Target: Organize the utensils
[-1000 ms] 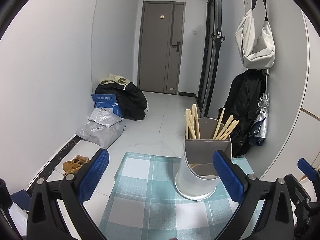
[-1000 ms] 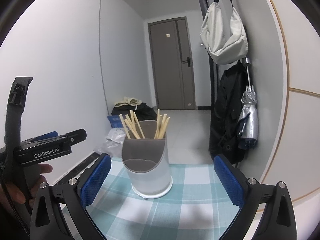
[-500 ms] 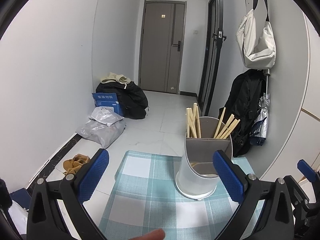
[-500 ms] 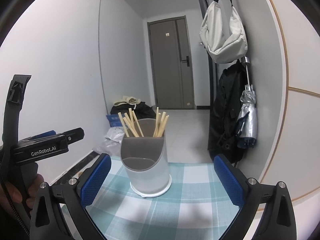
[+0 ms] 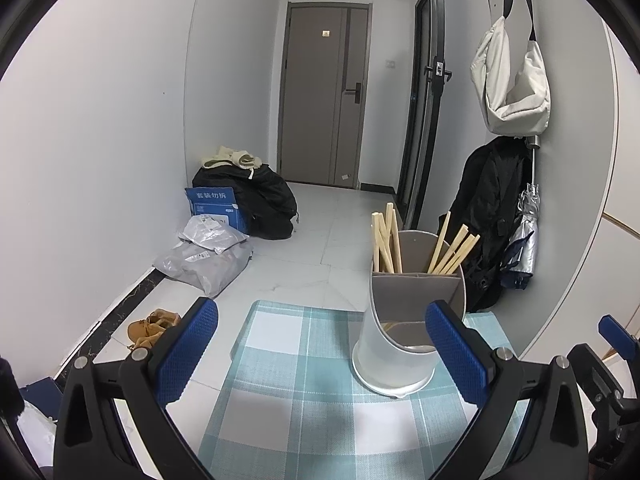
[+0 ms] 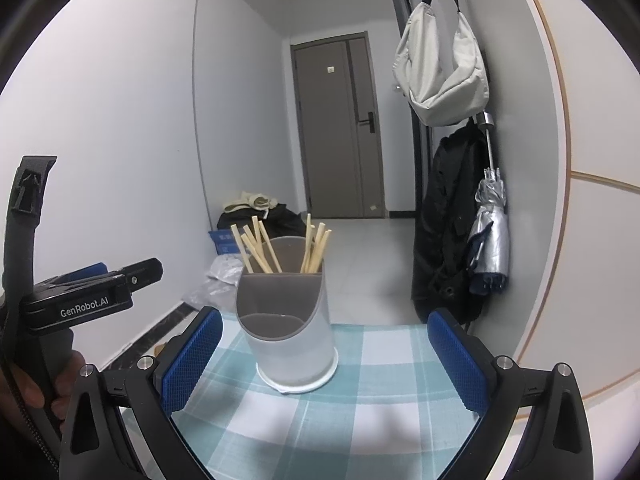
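Both the left gripper (image 5: 320, 354) and the right gripper (image 6: 325, 354) are gaping wide, empty, facing the grey-and-white plastic utensil holder (image 6: 289, 326) of wooden chopsticks (image 6: 256, 249) standing at twelve o'clock on the teal checked tablecloth (image 6: 360, 412).

From my screen both feeds show even, cool indoor light and soft shadows on the checked surface (image 5: 320, 420). Fisheye curvature bends the walls, corners go black (heavy vignette), and the centre stays sharp.

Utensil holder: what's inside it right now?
The utensil holder has wooden chopsticks standing in its two rear compartments, a bundle on each side of the divider. The low front compartment shows something pale in the left wrist view; its bottom is hidden by the wall.
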The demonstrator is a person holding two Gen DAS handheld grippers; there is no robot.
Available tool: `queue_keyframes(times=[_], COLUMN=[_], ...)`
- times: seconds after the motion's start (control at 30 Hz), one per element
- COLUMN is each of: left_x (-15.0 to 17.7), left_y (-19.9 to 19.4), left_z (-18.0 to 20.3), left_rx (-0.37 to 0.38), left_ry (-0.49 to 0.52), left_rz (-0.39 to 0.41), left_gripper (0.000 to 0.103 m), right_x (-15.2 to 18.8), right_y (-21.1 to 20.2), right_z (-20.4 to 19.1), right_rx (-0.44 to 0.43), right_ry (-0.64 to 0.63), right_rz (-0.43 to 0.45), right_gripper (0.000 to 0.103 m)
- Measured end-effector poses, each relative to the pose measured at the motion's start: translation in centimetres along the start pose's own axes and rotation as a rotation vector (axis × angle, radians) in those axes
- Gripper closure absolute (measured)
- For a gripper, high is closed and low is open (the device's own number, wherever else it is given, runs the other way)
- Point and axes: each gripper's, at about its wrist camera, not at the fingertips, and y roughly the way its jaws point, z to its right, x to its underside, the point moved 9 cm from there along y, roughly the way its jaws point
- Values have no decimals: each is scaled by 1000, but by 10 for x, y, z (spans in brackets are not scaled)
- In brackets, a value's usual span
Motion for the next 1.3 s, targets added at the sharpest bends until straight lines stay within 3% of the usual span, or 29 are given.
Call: queue_keyframes(times=[0.57,1.3], left_x=[2,3], left_y=[2,-4], left_z=[-6,8], left_rx=[-12,11], left_ry=[-47,20], left_rz=[-11,4], left_gripper=[1,1], right_x=[-1,0], right_y=[0,0], right_z=[-1,-1], right_rx=[4,9], right_ry=[-8,-10], right_rz=[2,-3], right_gripper=[0,0])
